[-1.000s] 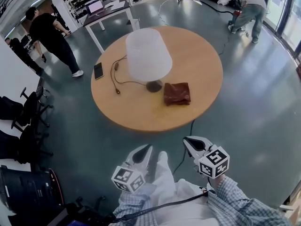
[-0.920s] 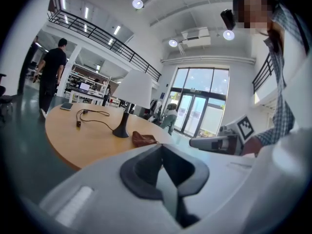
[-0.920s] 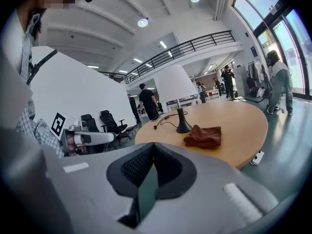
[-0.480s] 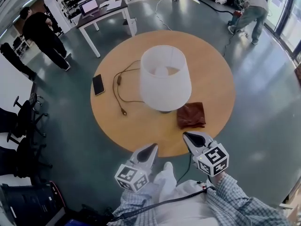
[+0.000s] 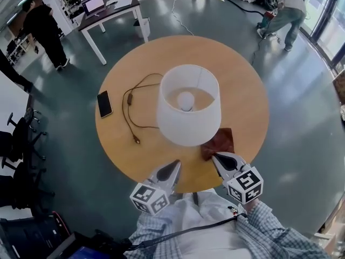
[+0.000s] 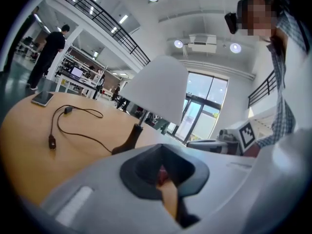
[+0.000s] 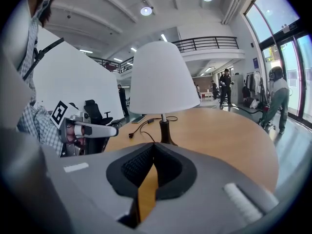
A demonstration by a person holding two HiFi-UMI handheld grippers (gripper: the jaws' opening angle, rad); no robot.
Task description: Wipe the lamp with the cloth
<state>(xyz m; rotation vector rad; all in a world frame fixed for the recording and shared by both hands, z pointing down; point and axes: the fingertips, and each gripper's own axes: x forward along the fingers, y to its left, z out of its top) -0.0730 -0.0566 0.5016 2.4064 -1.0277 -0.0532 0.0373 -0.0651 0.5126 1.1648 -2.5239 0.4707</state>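
Head view: you stand at the lower edge of the round wooden table (image 5: 129,161). The lamp (image 5: 188,117) sits near the table's centre, and you look down into its white shade onto the bulb (image 5: 186,99). The brown cloth (image 5: 222,142) lies on the wood just lower right of the lamp, its upper left part hidden under the shade's rim. A black cable (image 5: 128,104) loops across the left half of the table, with a phone (image 5: 104,103) flat near the left rim. Your left gripper (image 5: 176,164) is at lower centre and your right gripper (image 5: 215,157) just right of it, its tip close beside the cloth's lower edge; contact cannot be judged here. Left gripper view: jaws closed together, nothing gripped. The lamp rises at centre frame on its dark base, the cable and phone lie to the left on the wood, and your right gripper's marker cube shows at the right edge. Right gripper view: jaws closed together and empty, with only a sliver of tabletop visible through the slit. The lamp stands upright dead ahead at centre, and your left gripper shows at the left of the frame. The cloth is not seen in this view.
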